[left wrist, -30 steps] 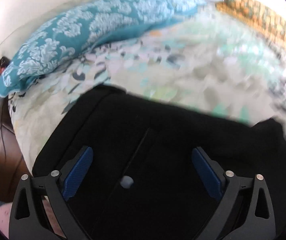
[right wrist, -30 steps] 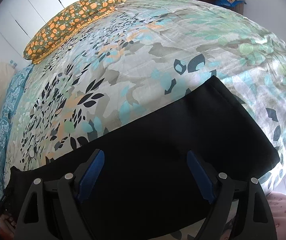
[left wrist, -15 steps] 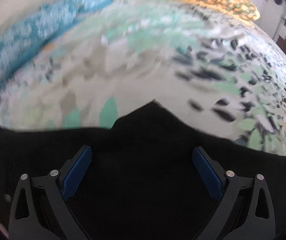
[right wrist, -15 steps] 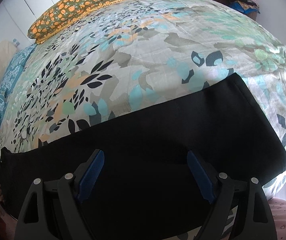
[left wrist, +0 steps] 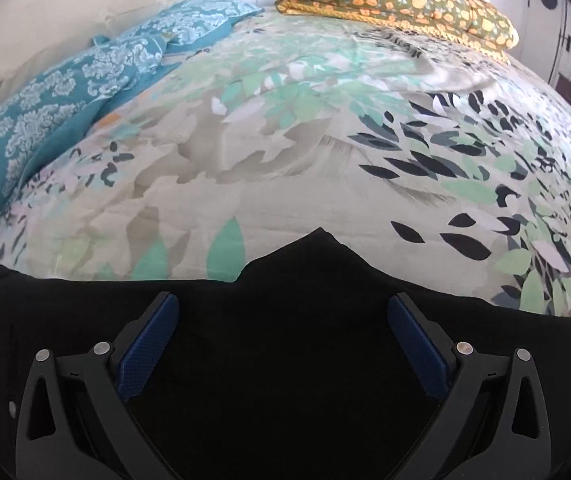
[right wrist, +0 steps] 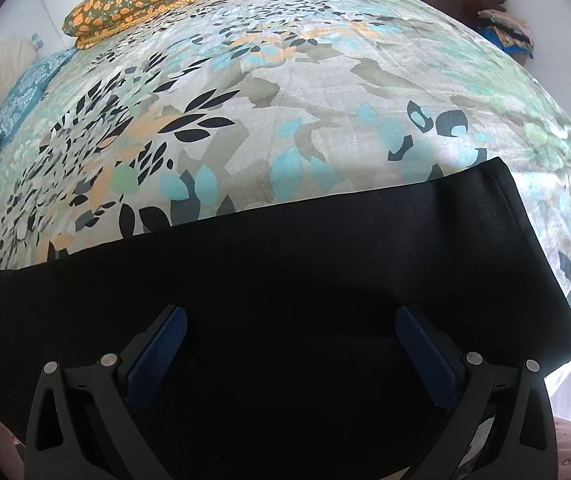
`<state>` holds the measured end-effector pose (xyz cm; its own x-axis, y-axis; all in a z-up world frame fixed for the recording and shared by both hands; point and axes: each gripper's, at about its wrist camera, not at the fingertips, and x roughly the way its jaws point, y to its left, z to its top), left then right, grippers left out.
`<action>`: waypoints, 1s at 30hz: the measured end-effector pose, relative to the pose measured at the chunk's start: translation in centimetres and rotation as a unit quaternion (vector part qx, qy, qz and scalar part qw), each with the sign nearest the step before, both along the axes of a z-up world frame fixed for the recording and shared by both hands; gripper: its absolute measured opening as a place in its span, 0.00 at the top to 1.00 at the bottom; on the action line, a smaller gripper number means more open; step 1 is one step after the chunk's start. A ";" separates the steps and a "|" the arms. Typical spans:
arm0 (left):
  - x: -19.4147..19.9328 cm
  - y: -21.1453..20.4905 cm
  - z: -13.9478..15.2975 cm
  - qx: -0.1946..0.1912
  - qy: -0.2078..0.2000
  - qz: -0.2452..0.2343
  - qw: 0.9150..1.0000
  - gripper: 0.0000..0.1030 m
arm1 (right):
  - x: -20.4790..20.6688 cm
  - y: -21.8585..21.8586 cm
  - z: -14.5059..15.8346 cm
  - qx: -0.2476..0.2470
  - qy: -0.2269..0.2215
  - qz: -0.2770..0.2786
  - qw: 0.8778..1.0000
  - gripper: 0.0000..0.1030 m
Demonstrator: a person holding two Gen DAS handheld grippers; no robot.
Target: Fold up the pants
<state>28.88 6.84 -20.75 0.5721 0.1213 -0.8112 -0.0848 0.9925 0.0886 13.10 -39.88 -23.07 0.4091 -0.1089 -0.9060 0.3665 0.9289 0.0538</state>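
Black pants (left wrist: 285, 344) lie flat along the near edge of a bed with a leaf-print cover (left wrist: 285, 152). In the left wrist view the crotch point (left wrist: 319, 236) juts toward the bed's middle. My left gripper (left wrist: 283, 308) is open and empty, hovering over the pants just below that point. In the right wrist view the pants (right wrist: 285, 264) stretch across as a long black band, with the hemmed leg end (right wrist: 525, 232) at the right. My right gripper (right wrist: 290, 320) is open and empty above the legs.
A teal patterned pillow (left wrist: 65, 96) lies at the left of the bed and an orange floral pillow (left wrist: 401, 0) at the far side. A dark dresser with stacked clothes (right wrist: 481, 4) stands beyond the bed's right corner. The bed edge runs just under the pants.
My left gripper has swung right from the waist end with its button to the crotch area. My right gripper has shifted slightly, showing more of the leg end. Both stayed open.
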 end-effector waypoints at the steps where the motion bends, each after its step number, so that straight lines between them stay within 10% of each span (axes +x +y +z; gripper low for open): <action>1: 0.0 0.0 0.0 0.002 -0.003 0.000 1.000 0.00 | -0.1 -0.1 0.0 0.002 -0.002 -0.001 1.000 0.00; 30: -0.8 -0.3 0.6 -0.009 -0.003 0.000 1.000 0.00 | 0.0 0.4 -0.1 -0.014 0.000 -0.008 1.000 0.00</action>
<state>28.11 6.54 -20.20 0.5777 0.1065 -0.8093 -0.0848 0.9939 0.0703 13.12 -39.45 -23.21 0.4064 -0.1401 -0.9029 0.3811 0.9241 0.0281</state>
